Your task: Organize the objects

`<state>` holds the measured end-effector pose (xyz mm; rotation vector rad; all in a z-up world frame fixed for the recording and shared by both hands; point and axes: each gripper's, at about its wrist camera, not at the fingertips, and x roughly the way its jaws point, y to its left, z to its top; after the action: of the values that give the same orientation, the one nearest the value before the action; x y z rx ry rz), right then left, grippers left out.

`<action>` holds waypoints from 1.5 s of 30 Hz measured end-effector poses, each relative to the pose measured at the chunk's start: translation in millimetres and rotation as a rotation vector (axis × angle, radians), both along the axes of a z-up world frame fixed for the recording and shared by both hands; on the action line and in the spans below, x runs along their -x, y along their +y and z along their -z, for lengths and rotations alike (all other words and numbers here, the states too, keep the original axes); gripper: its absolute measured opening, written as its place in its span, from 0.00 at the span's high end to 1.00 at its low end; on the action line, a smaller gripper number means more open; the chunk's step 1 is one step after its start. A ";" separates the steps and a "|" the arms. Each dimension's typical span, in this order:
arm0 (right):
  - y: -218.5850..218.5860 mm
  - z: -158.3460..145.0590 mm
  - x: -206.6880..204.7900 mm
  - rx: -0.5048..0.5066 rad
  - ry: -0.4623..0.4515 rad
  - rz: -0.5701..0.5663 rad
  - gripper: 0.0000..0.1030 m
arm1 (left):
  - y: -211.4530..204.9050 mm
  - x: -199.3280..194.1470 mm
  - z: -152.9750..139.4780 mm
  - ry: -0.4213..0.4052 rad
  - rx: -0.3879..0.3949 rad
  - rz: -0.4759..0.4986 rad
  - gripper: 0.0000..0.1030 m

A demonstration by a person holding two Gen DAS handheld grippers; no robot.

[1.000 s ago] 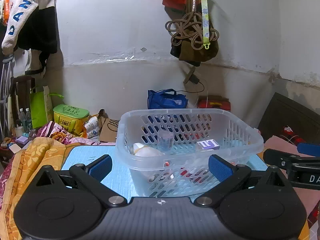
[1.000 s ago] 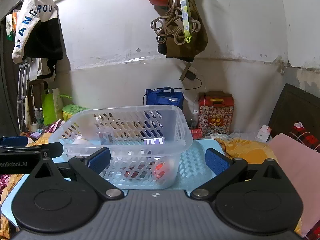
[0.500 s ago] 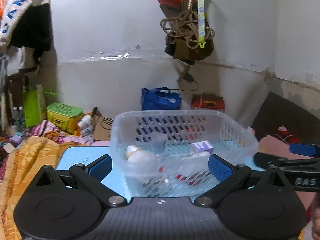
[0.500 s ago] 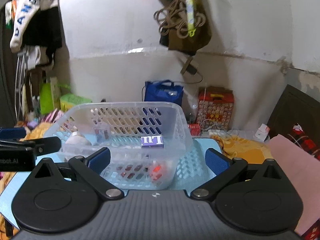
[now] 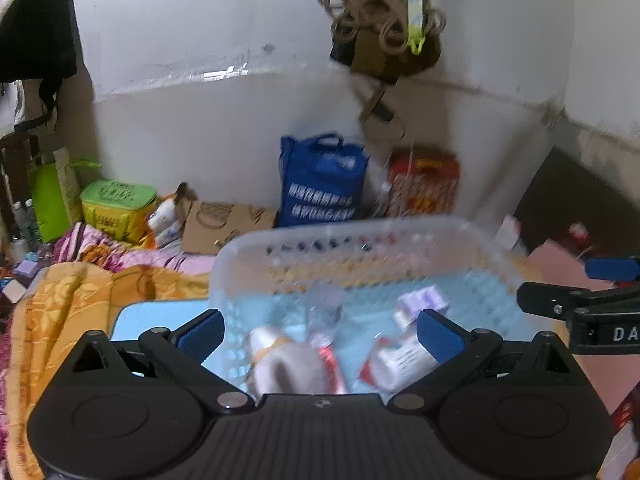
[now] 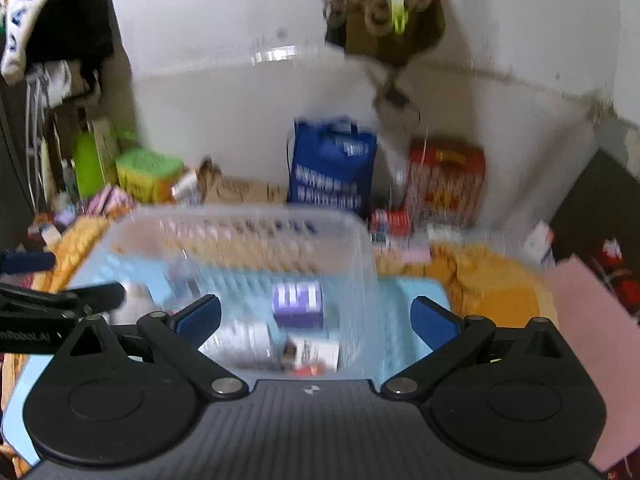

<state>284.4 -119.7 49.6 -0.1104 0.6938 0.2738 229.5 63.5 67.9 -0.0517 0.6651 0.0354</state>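
A clear plastic basket [image 5: 360, 236] stands on a light blue mat [image 5: 156, 314]. In it lie a small purple box [image 5: 424, 300], a white rounded bottle [image 5: 288, 360], a clear small jar [image 5: 324, 304] and a white tube [image 5: 400, 360]. My left gripper [image 5: 320, 334] is open and empty, above the basket's near side. My right gripper [image 6: 314, 318] is open and empty, over the basket's [image 6: 240, 220] right part, above the purple box [image 6: 298, 304]. Each gripper shows at the edge of the other's view. Both views are blurred.
A blue bag [image 5: 320, 180], a red patterned box [image 5: 424, 184], a cardboard piece [image 5: 224, 224] and a green container [image 5: 116, 204] stand along the white wall. An orange blanket [image 5: 60, 312] lies left of the mat. A pink sheet [image 6: 592, 312] lies right.
Both grippers have risen and tipped down over the basket, so I now look into it from above. Both stay open.
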 end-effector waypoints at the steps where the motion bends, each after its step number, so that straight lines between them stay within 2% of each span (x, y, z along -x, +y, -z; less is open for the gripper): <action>1: 0.4 3.2 -2.1 0.009 0.007 0.002 0.00 | 0.4 -0.7 2.7 0.006 -0.015 -0.008 0.00; 6: 1.6 2.5 1.6 0.036 0.001 -0.002 0.00 | 8.3 0.7 2.8 0.010 0.024 -0.025 0.00; 11: -4.9 -7.9 1.7 -0.020 0.002 -0.005 0.00 | 4.0 2.9 -0.6 0.001 0.006 -0.019 0.00; 19: 2.5 -5.2 -2.0 0.003 0.001 -0.014 0.00 | -1.2 2.2 0.7 -0.005 0.002 -0.022 0.00; 25: -0.2 -4.1 -2.1 0.004 0.014 -0.014 0.00 | -5.8 1.0 5.1 0.015 0.002 -0.018 0.00; 28: -2.0 -4.2 -1.3 0.008 0.022 -0.010 0.00 | -9.1 2.8 6.4 0.051 0.013 -0.009 0.00; 33: -6.9 -4.8 0.1 0.007 0.069 -0.026 0.00 | -21.7 8.3 3.6 0.086 -0.022 0.023 0.00; 45: -22.6 -6.1 4.8 0.014 0.102 -0.044 0.00 | -31.3 13.8 5.9 0.118 -0.014 0.000 0.00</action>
<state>279.6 -142.4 55.7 -0.1261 0.7955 0.3186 215.8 32.2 62.0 -0.0363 0.7829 0.0431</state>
